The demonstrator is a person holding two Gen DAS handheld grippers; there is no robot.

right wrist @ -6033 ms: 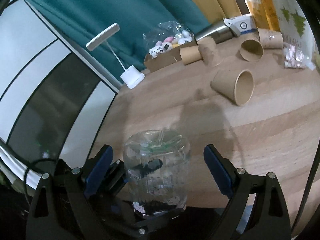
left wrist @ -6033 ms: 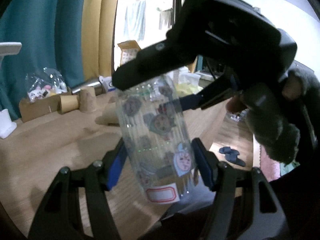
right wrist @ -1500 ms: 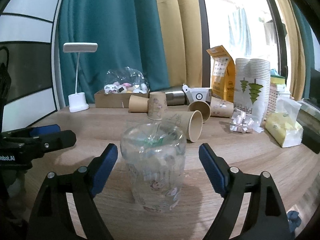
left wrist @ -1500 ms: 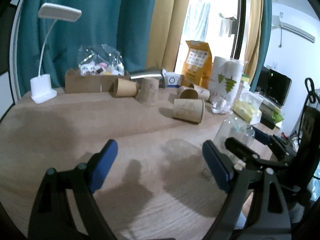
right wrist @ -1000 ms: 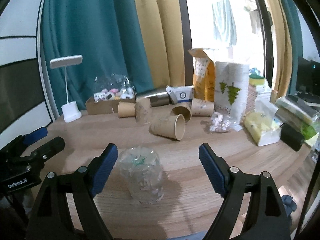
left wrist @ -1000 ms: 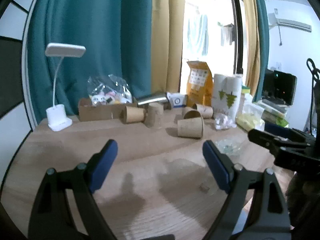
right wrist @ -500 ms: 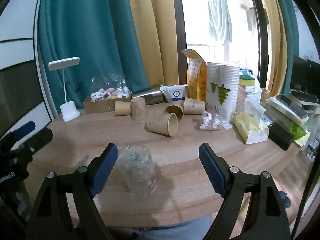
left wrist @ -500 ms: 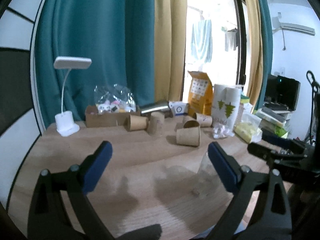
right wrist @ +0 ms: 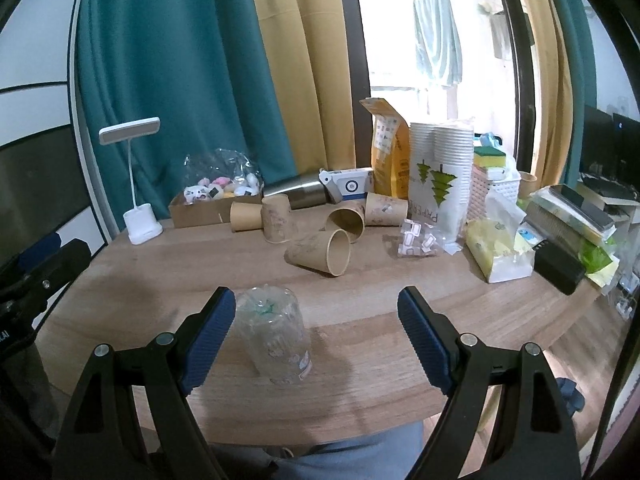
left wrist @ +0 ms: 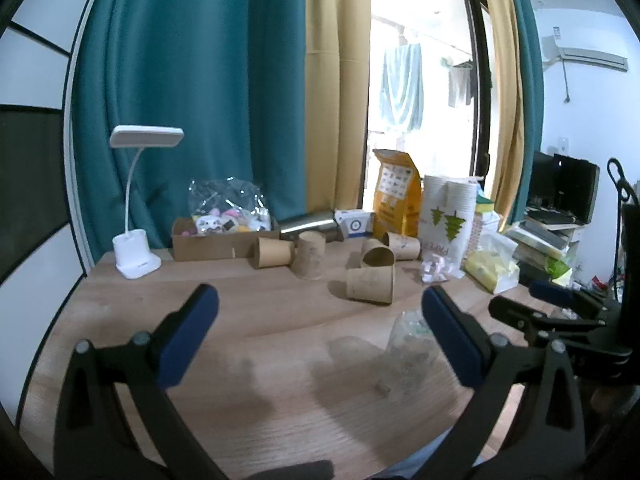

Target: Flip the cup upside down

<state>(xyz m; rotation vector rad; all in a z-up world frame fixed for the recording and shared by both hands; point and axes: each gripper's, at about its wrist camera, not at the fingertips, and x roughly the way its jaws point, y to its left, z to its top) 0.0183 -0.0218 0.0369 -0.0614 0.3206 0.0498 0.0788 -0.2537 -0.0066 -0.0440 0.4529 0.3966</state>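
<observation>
Your clear plastic cup stands lower centre-left in the right wrist view, closed end up and mouth on the wooden table, so I judge the flip done. It sits alone near the table's front edge, well apart from the clutter, which suggests you left room to work. In the left wrist view the same cup shows lower right, partly behind a blue pad.

Your right gripper is spread wide and holds nothing; its left pad appears just beside the cup, though I cannot tell whether they touch. Your left gripper is also wide apart and empty, over bare table at lower centre of its view.

Count outward: one clear cup. Five brown paper cups sit at mid-frame, four on their sides and one upside down. Behind them sit two sleeved stacks of white paper cups, one steel flask lying down, one orange paper bag, one cardboard box under a bag of small toys, and one white desk lamp at left.
</observation>
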